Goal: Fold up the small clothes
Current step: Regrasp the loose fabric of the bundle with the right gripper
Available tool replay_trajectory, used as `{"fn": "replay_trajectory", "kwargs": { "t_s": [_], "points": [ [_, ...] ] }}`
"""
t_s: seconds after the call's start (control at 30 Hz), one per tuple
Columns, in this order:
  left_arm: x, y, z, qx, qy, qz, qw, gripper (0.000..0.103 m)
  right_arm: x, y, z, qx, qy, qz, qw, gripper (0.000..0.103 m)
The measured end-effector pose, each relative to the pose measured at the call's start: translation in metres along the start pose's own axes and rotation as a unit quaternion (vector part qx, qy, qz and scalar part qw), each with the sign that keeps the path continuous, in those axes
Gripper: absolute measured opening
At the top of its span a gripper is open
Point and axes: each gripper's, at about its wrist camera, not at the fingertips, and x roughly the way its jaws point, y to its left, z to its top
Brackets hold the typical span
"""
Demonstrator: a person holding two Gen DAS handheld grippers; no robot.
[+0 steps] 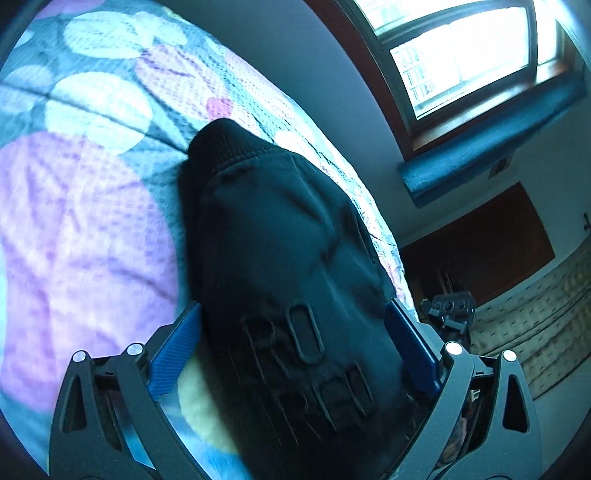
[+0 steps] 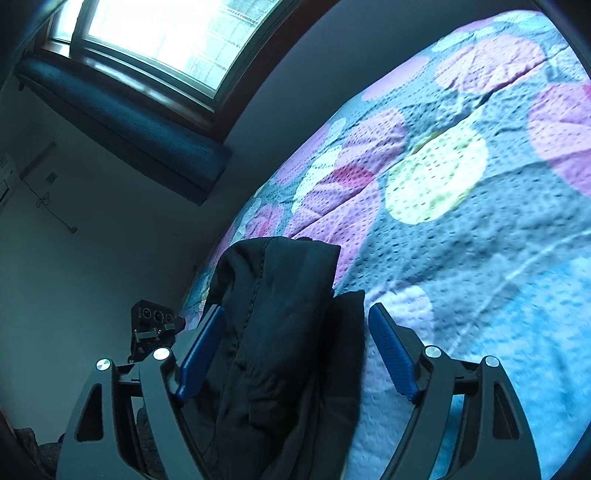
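- Black garment (image 1: 280, 266) is filling the centre of the left wrist view, running from a ribbed cuff or hem in the upper middle of the frame down to the bottom edge, with raised black lettering showing on its lower part.
- It is lying on a bedspread (image 1: 85, 206) printed with purple, pink and pale circles, which is taking up the left half of the frame.
- The left gripper (image 1: 291, 343) is standing wide open at the bottom of the frame; its blue pads (image 1: 173, 347) are sitting on either side of the cloth, and whether they are brushing it I cannot tell, but they are not squeezing it.
- A bright window (image 1: 461, 51) is showing in the upper right, with a dark blue ledge (image 1: 491, 147) below it.
- In the right wrist view, the same black garment (image 2: 273, 332) is rising from the bottom centre to mid-frame, bunched into thick folds with a stitched seam running down it.
- The right gripper (image 2: 295, 354) is open, its left pad lying close against the fabric and its right pad standing clear of it, so nothing is being clamped.
- The circle-patterned bedspread (image 2: 461, 221) is covering the right half of this frame, beneath and behind the garment.
- The window (image 2: 166, 33) is sitting at the upper left, and a small black device with three round lenses (image 2: 153, 317) is standing at the lower left, just beside the gripper.
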Motion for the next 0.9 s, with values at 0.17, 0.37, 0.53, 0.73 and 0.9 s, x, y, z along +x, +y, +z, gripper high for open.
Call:
{"fn": "replay_trajectory", "kwargs": {
  "t_s": [0.17,0.37,0.53,0.73,0.9],
  "points": [
    [-0.035,-0.014,-0.038,-0.002,-0.017,-0.009,0.9998,0.097,-0.039,0.003,-0.026,0.023,-0.017,0.005,1.0,0.083],
    [-0.037,-0.042,-0.084,0.035,0.007,0.003,0.9994,0.097,-0.044,-0.006,-0.06,0.079,-0.006,0.007,0.997,0.083],
    [-0.026,-0.043,-0.102,0.01,0.017,0.008,0.9998,0.098,-0.034,0.006,-0.08,0.09,0.002,0.021,0.996,0.083],
    [-0.026,-0.053,-0.107,0.003,0.005,0.019,0.9998,0.098,-0.025,0.016,-0.089,0.089,0.003,0.0,0.996,0.083],
    [-0.016,-0.055,-0.118,0.012,0.018,0.067,0.9975,0.099,-0.028,0.02,-0.087,0.082,0.0,-0.05,0.995,0.083]
  ]
}}
